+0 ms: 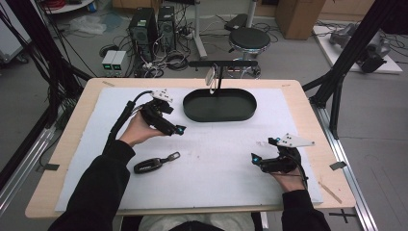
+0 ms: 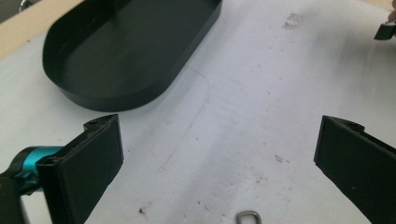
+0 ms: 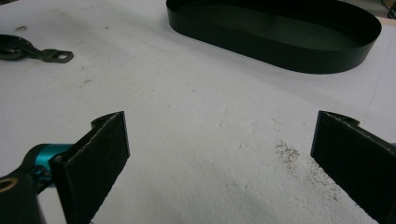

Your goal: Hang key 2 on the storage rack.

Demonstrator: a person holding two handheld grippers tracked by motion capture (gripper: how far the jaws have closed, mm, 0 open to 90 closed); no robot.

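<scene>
Nearest the high camera: dark sleeves and forearms entering from the bottom edge, each hand gripping a two-jaw tool above a white mat (image 1: 216,159) on a wooden table (image 1: 308,110).

Lying flat on the mat near the left forearm: a black car key fob (image 1: 148,166) with a short strap ending in a metal loop (image 1: 174,155). Untouched, apart from both tools, and judged the thing to be picked up.

Farther back, centred on the mat: a black oval tray (image 1: 190,107), empty inside, with a slim black stand (image 1: 221,63) rising behind it and a small pale tag hanging from its crossbar. Likely destination, though unclear whether tray or stand.

Progress, judged from the layout: barely begun. Nothing grasped, nothing moved to the tray; pickup, carry and placement all left.

Left gripper (image 1: 175,126), raised between fob and tray: jaws spread wide, holding nothing, touching nothing; metal loop (image 2: 247,216) just visible low between them in the left gripper view.

Right gripper (image 1: 262,150), low over the mat's right side: jaws equally wide apart, empty, fob (image 3: 14,46) well off to the side.
</scene>
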